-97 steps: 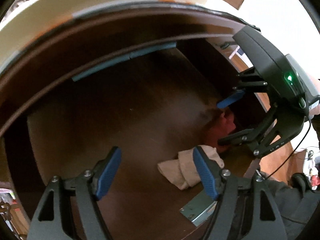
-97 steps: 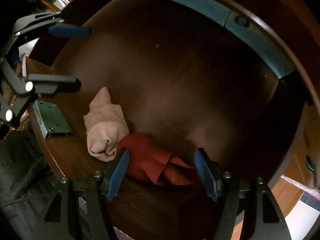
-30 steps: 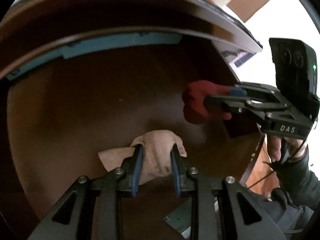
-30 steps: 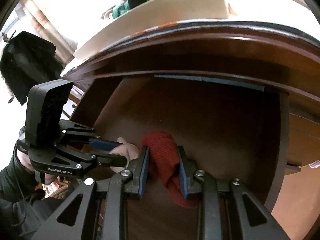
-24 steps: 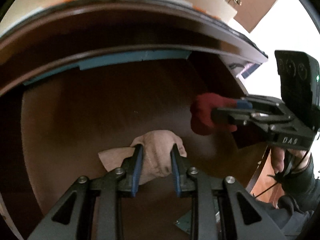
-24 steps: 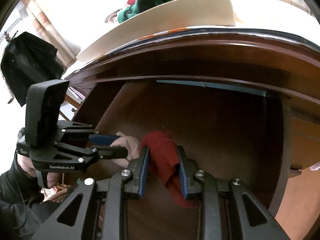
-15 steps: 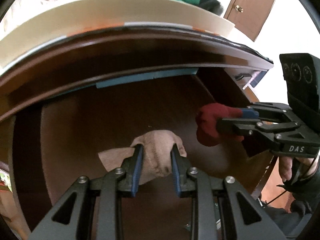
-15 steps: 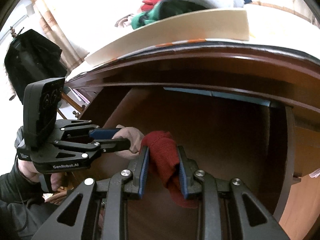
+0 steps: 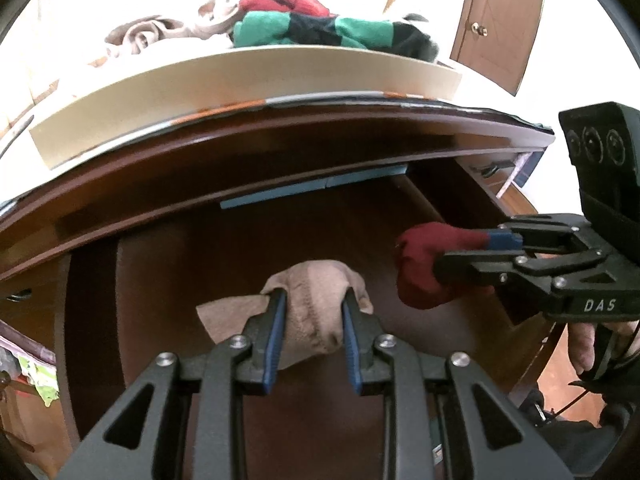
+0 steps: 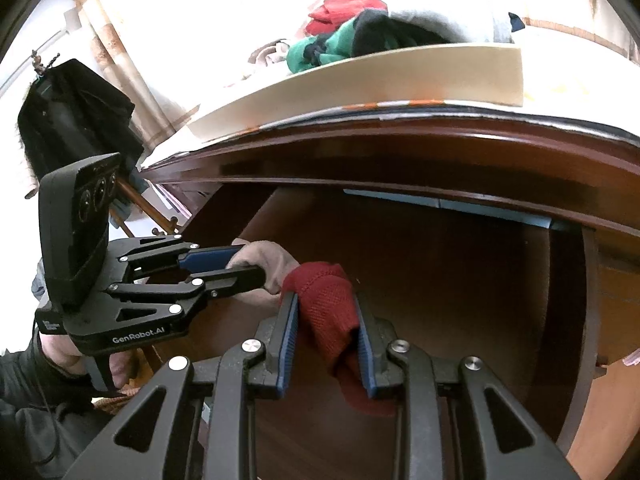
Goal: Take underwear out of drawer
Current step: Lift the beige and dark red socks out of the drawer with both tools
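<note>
Left wrist view: left gripper (image 9: 313,300) pinching beige underwear (image 9: 312,320), lifted clear above open drawer (image 9: 180,300) floor, near front edge. Right gripper (image 9: 460,256) at right side, clamped on red underwear (image 9: 424,276), also raised off drawer floor. Right wrist view: same red piece (image 10: 328,304) between blue pads (image 10: 290,332), beige piece just beside it. Cream tray (image 9: 240,92) with piled clothes (image 9: 320,28) on dresser top.
</note>
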A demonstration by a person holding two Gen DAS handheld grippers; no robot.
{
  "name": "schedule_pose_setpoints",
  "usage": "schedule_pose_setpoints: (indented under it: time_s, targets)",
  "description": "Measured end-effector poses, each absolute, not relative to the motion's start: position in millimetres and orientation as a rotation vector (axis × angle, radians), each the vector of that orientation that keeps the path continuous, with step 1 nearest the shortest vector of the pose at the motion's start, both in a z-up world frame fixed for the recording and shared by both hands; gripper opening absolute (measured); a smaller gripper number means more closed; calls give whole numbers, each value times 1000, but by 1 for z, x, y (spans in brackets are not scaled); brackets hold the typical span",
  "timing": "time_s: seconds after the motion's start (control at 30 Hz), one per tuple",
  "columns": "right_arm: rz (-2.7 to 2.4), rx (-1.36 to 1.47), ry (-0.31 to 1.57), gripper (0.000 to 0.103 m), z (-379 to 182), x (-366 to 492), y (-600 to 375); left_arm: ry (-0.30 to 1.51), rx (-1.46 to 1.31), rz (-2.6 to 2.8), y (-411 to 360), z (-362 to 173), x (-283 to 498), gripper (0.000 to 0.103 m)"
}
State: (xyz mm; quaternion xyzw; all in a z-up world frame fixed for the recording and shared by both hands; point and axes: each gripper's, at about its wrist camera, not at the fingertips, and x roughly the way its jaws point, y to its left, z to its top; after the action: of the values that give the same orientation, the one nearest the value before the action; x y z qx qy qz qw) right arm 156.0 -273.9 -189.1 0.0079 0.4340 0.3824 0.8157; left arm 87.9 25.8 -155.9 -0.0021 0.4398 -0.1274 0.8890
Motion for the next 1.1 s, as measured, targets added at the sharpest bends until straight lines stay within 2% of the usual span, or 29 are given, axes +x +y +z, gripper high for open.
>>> schedule_pose_setpoints:
  time_s: [1.1]
  targets:
    - [877, 14, 699, 29, -124, 129, -283, 613, 71, -101, 52, -86, 60, 25]
